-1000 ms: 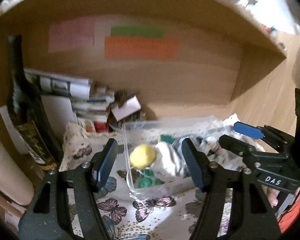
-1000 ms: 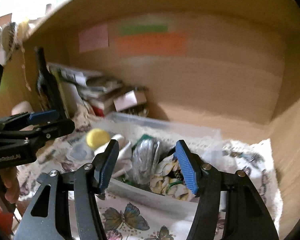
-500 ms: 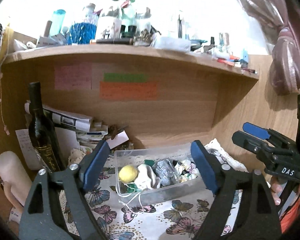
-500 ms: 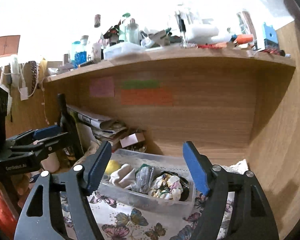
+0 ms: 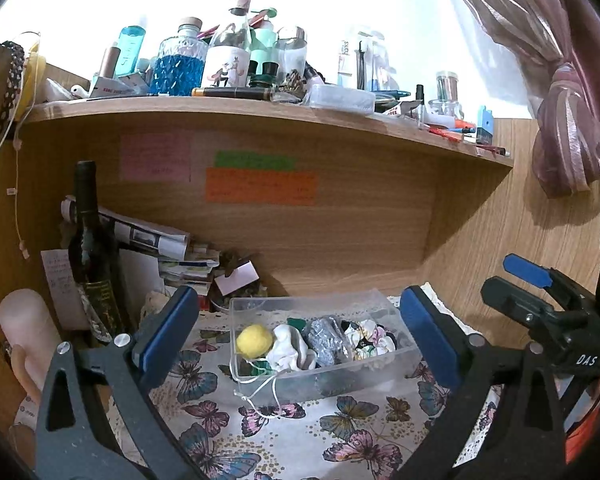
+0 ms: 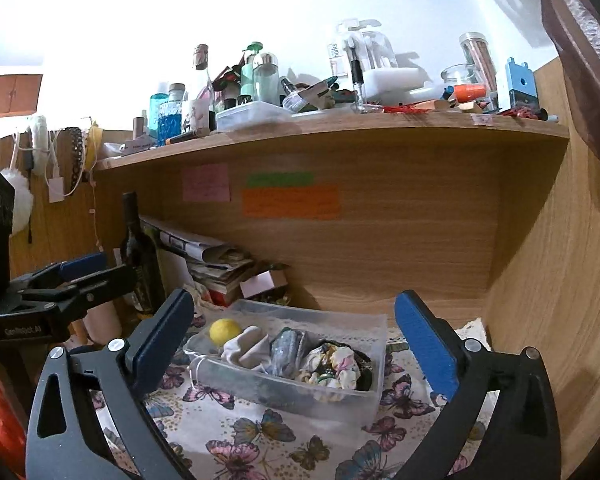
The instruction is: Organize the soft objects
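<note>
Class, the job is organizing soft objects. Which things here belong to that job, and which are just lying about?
Belongs to the job:
clear plastic bin
yellow pompom
white cloth
grey bundle
floral scrunchies

Just lying about:
dark wine bottle
stacked papers
sticky notes
shelf-top bottles

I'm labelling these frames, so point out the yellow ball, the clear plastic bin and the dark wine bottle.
yellow ball (image 5: 254, 341): left wrist view, centre of its fuzzy surface.
clear plastic bin (image 5: 340, 385): left wrist view, its near wall.
dark wine bottle (image 5: 94, 264): left wrist view, mid body below the neck.
</note>
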Motion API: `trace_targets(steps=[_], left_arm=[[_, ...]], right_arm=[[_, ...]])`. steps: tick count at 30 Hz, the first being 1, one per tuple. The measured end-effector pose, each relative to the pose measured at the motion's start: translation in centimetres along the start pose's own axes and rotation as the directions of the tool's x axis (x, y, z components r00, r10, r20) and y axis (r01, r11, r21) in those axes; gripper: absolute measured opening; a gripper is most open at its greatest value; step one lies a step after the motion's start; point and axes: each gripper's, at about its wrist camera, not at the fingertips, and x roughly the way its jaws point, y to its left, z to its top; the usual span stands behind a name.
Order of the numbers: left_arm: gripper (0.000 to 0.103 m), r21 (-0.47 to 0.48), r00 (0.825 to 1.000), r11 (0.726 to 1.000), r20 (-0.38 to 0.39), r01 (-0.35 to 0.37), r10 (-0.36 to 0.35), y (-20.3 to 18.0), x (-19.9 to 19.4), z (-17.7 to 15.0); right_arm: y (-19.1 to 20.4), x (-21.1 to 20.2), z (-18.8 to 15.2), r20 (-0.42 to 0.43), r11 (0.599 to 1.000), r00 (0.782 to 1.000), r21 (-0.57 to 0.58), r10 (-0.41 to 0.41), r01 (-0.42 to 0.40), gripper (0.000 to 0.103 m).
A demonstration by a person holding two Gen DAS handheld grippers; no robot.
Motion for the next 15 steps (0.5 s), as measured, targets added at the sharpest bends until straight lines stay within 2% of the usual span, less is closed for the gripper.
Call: trace_targets(steps=[15], left_arm=[[0.103,-0.005,1.0,1.0,0.004,-0.005,0.005,0.07,-0.16,-0.09]], right_arm=[[-0.03,-0.18,-0.18,0.002,1.0,1.0,0.003,0.0,0.0,0.102]])
